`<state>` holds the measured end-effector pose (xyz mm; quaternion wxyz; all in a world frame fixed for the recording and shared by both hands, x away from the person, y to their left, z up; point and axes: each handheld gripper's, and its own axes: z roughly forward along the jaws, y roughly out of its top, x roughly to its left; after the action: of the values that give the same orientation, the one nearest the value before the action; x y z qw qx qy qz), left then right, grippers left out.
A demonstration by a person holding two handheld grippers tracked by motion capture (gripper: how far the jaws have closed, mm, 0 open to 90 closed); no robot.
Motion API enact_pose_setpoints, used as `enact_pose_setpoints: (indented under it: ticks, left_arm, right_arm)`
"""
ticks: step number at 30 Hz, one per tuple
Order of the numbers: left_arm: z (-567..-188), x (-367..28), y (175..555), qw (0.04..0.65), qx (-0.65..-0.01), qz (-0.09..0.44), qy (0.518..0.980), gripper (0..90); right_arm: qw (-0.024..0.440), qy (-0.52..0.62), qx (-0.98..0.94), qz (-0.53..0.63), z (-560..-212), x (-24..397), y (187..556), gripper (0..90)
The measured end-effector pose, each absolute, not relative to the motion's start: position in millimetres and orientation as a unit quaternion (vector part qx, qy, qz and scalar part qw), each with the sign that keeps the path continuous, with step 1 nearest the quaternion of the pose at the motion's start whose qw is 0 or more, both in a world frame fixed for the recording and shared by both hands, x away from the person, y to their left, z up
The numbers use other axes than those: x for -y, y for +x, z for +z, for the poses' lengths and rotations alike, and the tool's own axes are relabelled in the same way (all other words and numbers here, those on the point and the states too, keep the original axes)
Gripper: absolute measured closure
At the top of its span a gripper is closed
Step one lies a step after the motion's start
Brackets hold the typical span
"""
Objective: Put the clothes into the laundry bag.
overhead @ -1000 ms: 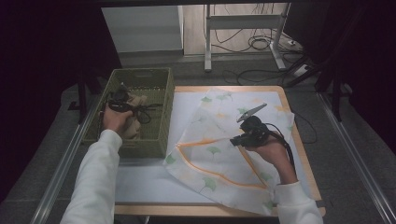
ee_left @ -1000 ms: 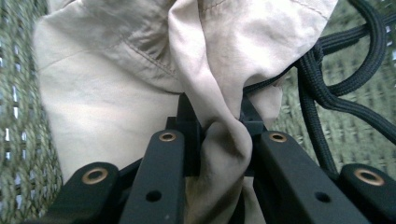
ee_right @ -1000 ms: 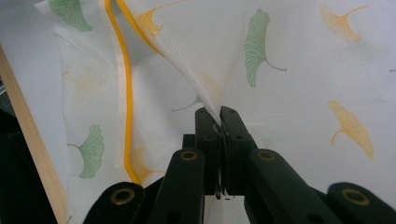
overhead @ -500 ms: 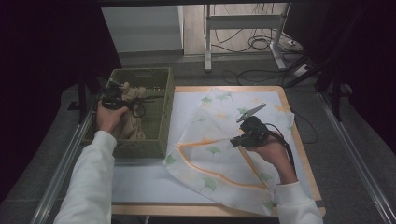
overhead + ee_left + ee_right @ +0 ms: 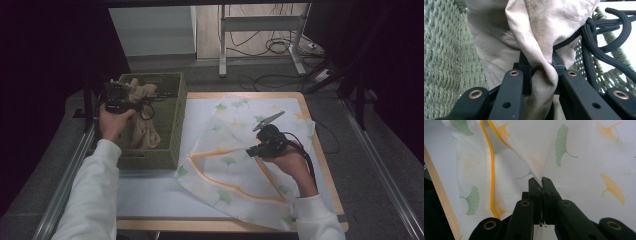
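Surroundings: I see a green basket [image 5: 172, 125] at the table's [image 5: 150, 195] left, just beside a leaf-print cloth [image 5: 225, 165] spread over the middle; cables [image 5: 280, 47] and a metal stand [image 5: 260, 25] lie on the floor beyond.
In the way: my left gripper's own black cable [image 5: 596, 37] loops across the basket's mesh wall, right beside the beige garment [image 5: 142, 115].
High view: I see the garment hanging from the left gripper [image 5: 120, 97] above the basket, its lower part draped inside; the right gripper [image 5: 262, 145] sits low over the cloth.
Left gripper view: I see up close a thick fold of garment [image 5: 534, 37] bunched between the jaws, basket mesh on both sides.
Right gripper view: I see the cloth [image 5: 574, 157] rising in a peak from the jaw tips, its orange border [image 5: 490, 170] curving off to the left.
Left fingers: clamped on the garment fold, held apart by its bulk.
Right fingers: pressed tight together, pinching a thin tuck of cloth.
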<state>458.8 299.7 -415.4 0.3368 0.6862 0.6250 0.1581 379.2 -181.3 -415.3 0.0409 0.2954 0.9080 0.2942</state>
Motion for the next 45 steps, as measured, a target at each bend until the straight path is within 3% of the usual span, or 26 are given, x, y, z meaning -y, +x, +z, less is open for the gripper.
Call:
enact_pose_setpoints:
  ticks: [45]
  left_arm:
    - [-354,-307,403,0.476,-0.563,0.185,0.649,77.7]
  right_arm:
    - [0.042,0.299,-0.907,0.295,-416,182,379,86.3]
